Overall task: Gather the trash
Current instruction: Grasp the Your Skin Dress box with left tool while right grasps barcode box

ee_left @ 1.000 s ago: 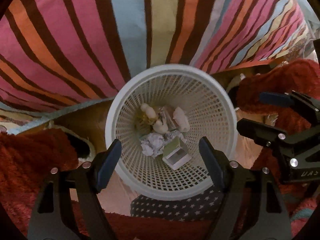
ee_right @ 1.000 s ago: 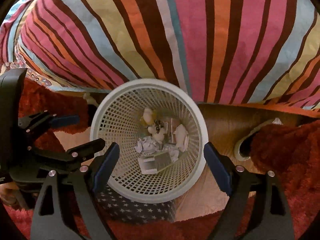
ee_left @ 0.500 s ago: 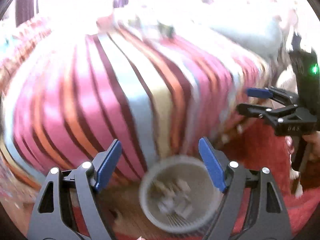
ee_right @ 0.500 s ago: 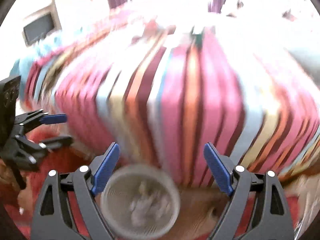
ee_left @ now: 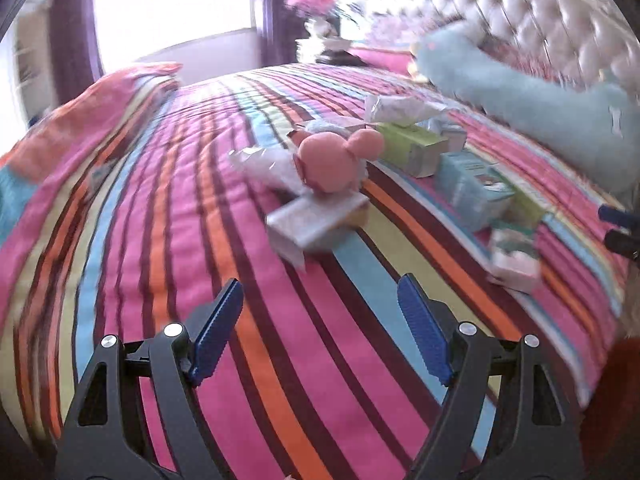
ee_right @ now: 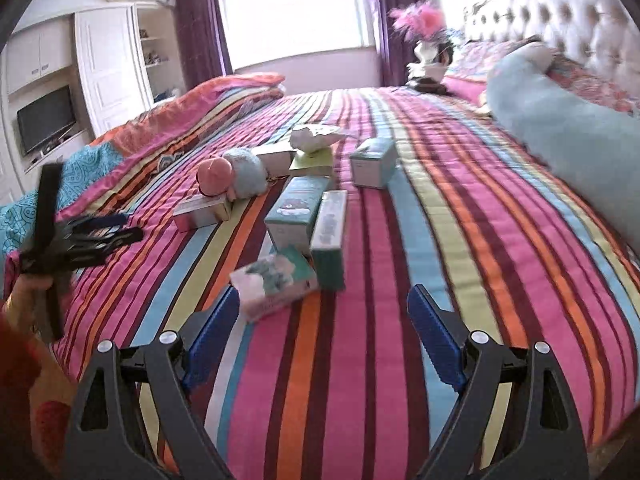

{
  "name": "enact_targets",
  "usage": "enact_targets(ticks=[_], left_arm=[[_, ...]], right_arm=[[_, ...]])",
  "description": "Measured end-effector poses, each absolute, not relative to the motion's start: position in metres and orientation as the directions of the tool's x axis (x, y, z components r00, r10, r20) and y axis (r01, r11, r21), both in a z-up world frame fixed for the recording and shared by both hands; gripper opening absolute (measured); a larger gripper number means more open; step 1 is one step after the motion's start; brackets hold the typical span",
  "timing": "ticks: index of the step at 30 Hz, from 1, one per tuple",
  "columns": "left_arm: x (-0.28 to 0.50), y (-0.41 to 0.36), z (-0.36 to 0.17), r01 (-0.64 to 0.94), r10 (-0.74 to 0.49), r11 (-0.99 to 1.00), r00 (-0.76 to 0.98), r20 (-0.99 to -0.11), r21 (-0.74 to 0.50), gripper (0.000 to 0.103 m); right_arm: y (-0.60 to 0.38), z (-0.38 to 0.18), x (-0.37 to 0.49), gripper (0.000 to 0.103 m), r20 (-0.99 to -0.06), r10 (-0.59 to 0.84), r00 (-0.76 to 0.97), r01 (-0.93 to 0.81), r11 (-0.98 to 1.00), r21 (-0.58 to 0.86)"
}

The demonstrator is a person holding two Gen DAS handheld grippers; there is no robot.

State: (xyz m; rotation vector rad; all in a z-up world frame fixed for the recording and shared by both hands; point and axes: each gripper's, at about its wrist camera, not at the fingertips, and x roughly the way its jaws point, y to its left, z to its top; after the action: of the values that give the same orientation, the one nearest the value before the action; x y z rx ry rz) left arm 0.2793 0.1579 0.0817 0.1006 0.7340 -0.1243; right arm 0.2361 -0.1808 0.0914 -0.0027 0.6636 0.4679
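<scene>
Several empty cartons lie on the striped bedspread. A pink and teal carton lies just beyond my open, empty right gripper. Behind it stand a green box and a teal box. A silver carton lies ahead of my open, empty left gripper, which also shows in the right wrist view. A crumpled white wrapper lies further back. The basket is out of view.
A pink and blue plush toy sits among the cartons. A long light-blue plush lies along the tufted headboard. A folded quilt lies at the bed's left. Vase with pink flowers stands beyond the bed.
Both grippers swung up from over the white basket on the floor to face the top of the bed. The basket has left view. Both stayed open and empty.
</scene>
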Motion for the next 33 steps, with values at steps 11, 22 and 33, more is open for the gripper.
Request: enact_targets(ticks=[11,22,33], left_arm=[[0.37,0.155,0.065,0.293,-0.119,0.948,0.682,-0.721,0.122,0.078],[0.405,0.139,0.036,0.308,-0.169,0.951,0.595,-0.785,0.028,0.081],[0.383,0.144,0.035,0.151,-0.13,0.988,0.626,-0.769,-0.044,0.047]], right_arm=[[-0.159,0.081,0.293,0.082,-0.636,0.383,0.67,-0.416,0.903,0.105],[-0.163,0.061,0.319,0.08,-0.694,0.3,0.654,-0.372,0.927,0.05],[-0.169,0.062,0.312,0.022,-0.695,0.39,0.603,-0.41,0.9,0.149]])
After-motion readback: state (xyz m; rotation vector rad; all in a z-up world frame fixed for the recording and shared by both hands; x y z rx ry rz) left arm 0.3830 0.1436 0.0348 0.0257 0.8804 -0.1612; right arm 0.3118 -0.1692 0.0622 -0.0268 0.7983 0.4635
